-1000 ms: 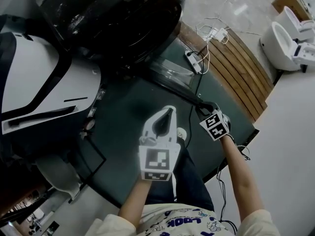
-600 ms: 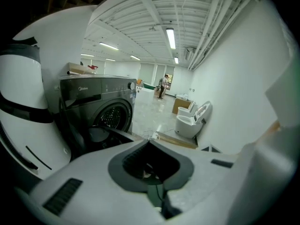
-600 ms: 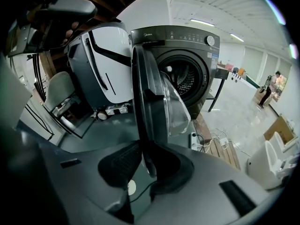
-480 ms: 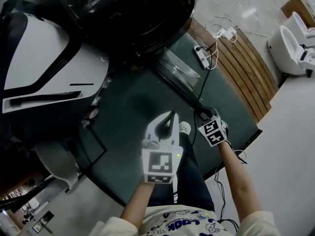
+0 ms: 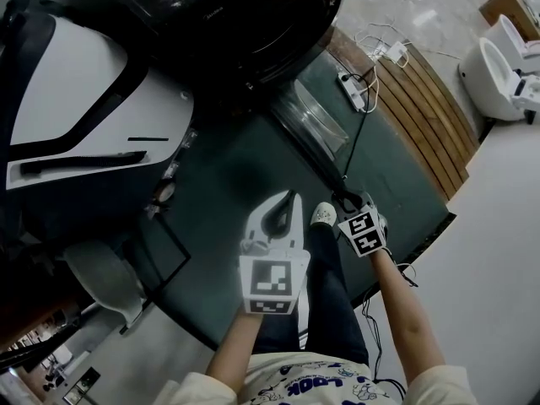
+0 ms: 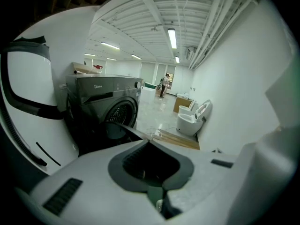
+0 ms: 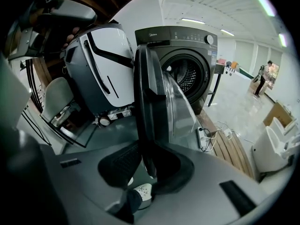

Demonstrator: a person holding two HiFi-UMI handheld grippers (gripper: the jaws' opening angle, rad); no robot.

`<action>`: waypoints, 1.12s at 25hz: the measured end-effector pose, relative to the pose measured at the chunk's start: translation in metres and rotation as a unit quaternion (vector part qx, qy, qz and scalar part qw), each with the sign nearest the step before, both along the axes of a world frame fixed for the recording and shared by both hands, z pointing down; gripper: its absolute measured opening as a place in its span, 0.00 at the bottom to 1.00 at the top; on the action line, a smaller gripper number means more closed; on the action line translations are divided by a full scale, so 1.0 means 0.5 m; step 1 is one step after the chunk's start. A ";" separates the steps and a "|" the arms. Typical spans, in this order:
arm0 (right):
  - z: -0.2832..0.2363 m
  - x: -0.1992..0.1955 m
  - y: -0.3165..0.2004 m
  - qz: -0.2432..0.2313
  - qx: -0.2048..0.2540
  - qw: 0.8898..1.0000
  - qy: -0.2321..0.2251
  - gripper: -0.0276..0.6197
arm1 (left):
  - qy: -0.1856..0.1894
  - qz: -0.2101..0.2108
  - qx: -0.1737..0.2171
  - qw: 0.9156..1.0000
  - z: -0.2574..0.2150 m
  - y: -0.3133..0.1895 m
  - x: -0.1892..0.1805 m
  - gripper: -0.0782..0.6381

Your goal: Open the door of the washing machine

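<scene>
The dark grey washing machine stands at the top of the head view, its drum open. Its round glass door swings out toward me. My right gripper is shut on the door's outer edge. In the right gripper view the door's black rim runs upright between the jaws of my right gripper, with the machine behind. My left gripper hovers beside it, shut with nothing in it. The left gripper view shows my left gripper empty, with the machine ahead.
A large white and black appliance stands left of the machine. A power strip with cables lies by a wooden slatted platform. A white toilet sits far right. My shoe rests on the dark green floor mat.
Both grippers have drawn back from the machine. The right one kept hold of the door edge, and the door has swung further out.
</scene>
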State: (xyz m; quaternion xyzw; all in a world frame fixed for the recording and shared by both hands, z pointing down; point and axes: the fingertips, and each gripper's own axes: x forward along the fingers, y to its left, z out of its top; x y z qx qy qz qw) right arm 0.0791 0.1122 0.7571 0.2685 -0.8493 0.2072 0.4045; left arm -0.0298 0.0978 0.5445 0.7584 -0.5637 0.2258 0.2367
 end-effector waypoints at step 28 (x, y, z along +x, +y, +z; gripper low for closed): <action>-0.003 -0.130 0.116 0.040 -0.024 0.999 -0.028 0.19 | 0.005 -0.013 -0.003 1.000 -0.007 0.065 -0.100 0.11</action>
